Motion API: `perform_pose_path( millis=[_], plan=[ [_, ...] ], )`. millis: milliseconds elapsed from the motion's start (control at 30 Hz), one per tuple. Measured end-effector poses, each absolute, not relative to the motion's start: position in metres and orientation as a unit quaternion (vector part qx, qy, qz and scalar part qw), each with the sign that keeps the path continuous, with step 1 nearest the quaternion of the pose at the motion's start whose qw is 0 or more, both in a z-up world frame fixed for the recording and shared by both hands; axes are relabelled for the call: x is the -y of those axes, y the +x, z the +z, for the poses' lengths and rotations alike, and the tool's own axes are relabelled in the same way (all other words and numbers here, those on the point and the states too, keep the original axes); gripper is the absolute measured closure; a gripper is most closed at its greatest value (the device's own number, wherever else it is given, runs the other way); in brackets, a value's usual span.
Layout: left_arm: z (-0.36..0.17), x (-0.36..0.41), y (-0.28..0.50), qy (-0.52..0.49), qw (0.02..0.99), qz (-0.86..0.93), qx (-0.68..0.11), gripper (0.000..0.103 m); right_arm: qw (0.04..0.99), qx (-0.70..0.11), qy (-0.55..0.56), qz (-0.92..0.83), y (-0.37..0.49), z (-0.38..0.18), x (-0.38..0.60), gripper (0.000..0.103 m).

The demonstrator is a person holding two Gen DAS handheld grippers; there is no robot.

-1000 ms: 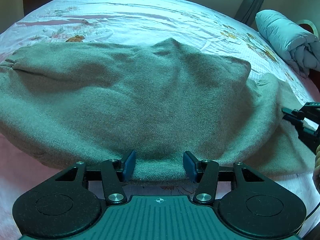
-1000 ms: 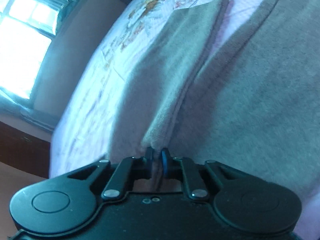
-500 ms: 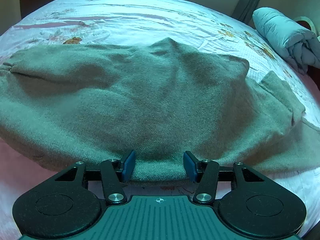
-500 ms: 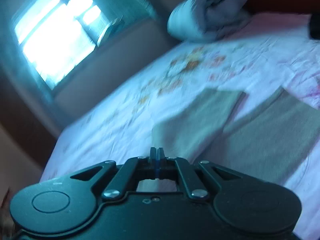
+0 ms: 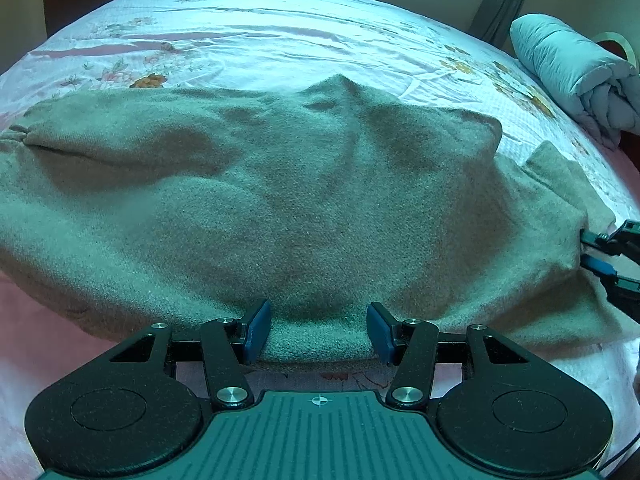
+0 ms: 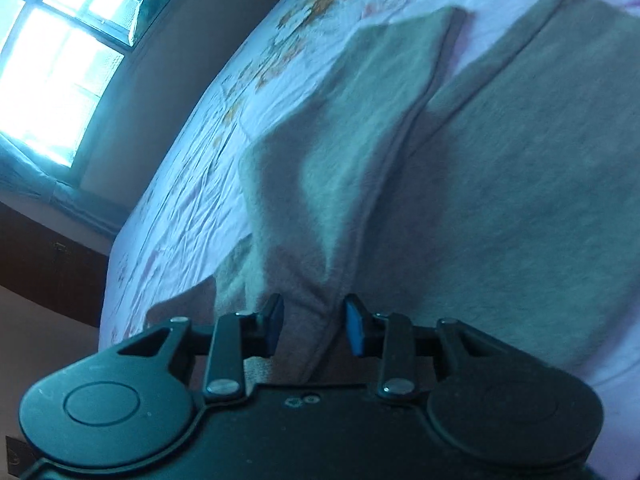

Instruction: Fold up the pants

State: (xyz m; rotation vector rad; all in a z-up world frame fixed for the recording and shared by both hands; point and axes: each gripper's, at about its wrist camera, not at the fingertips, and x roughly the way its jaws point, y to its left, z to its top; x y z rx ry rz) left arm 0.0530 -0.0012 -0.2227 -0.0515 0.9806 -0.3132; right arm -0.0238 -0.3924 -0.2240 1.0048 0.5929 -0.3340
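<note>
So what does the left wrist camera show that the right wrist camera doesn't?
Only the left wrist view shows the rolled quilt whole, the left claw around the pants' near edge, and the far side of the bed. Only the right wrist view shows the window. Both show the gray pants on the flowered sheet, and the right claw, whose jaws have just been opening, with a fold of fabric between them.
</note>
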Motion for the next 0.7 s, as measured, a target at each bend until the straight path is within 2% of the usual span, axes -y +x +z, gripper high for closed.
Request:
perform_pose_path(
  millis=[33, 100, 300, 367, 400, 433, 533, 567, 600, 633, 700],
  plan=[
    [-0.223, 0.001, 0.053, -0.024, 0.87, -0.15, -0.469, 0.05, 0.824, -0.279, 0.466, -0.16, -0.025, -0.223, 0.391, 0.093],
    [-0.223, 0.001, 0.053, -0.024, 0.87, -0.15, -0.469, 0.05, 0.829, -0.274, 0.459, -0.164, -0.025, -0.225, 0.391, 0.103],
    [-0.223, 0.002, 0.054, -0.02, 0.87, -0.15, -0.468, 0.05, 0.847, -0.242, 0.448, -0.152, -0.042, -0.214, 0.39, 0.103],
    [-0.222, 0.002, 0.054, -0.021, 0.87, -0.15, -0.469, 0.05, 0.851, -0.248, 0.432, -0.167, -0.046, -0.211, 0.389, 0.081],
    [-0.222, 0.002, 0.054, -0.021, 0.87, -0.15, -0.469, 0.05, 0.845, -0.256, 0.436, -0.173, -0.045, -0.214, 0.392, 0.056],
    [-0.222, 0.002, 0.054, -0.021, 0.87, -0.15, -0.469, 0.05, 0.842, -0.252, 0.444, -0.173, -0.045, -0.217, 0.395, 0.052],
    [-0.223, 0.003, 0.054, -0.02, 0.87, -0.149, -0.47, 0.05, 0.841, -0.243, 0.455, -0.164, -0.038, -0.222, 0.401, 0.052],
    [-0.222, 0.003, 0.054, -0.019, 0.87, -0.148, -0.47, 0.05, 0.842, -0.246, 0.452, -0.161, -0.033, -0.223, 0.402, 0.054],
    [-0.223, 0.003, 0.055, -0.019, 0.87, -0.147, -0.47, 0.05, 0.843, -0.25, 0.448, -0.159, -0.028, -0.223, 0.402, 0.065],
    [-0.223, 0.003, 0.055, -0.019, 0.87, -0.147, -0.471, 0.05, 0.843, -0.255, 0.447, -0.155, -0.025, -0.224, 0.402, 0.103],
    [-0.223, 0.003, 0.054, -0.019, 0.87, -0.147, -0.47, 0.05, 0.839, -0.264, 0.448, -0.161, -0.024, -0.224, 0.401, 0.103]
  ],
)
